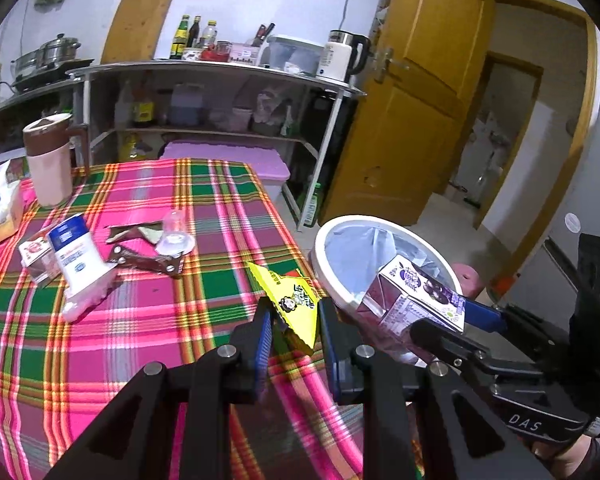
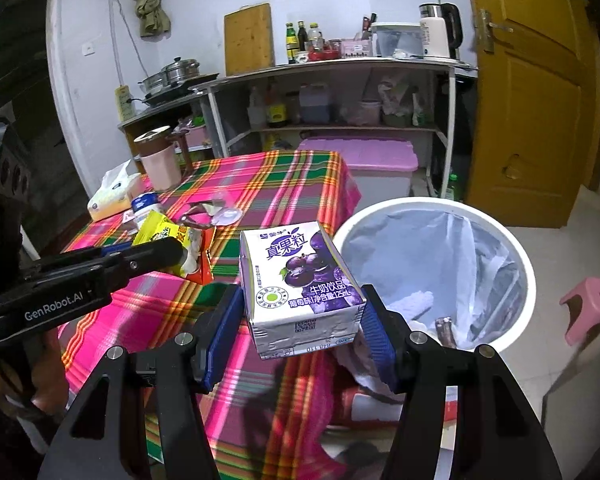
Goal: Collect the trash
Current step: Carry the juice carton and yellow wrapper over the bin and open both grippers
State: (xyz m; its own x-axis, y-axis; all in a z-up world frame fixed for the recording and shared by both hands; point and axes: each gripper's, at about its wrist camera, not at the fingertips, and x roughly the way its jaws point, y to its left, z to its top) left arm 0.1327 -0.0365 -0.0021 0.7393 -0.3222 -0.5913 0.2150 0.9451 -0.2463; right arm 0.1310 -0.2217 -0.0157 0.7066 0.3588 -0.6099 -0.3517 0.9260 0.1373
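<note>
Hiding bin contents, carton foreground

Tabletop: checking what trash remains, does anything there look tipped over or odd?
Yes. A clear plastic cup stands upside down on the plaid tablecloth, beside torn brown wrappers; a white-and-blue packet lies tilted nearby.

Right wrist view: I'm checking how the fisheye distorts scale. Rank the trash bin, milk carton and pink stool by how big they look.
1. trash bin
2. milk carton, though nearness to the camera enlarges it
3. pink stool, partly cut off at the edge
</note>
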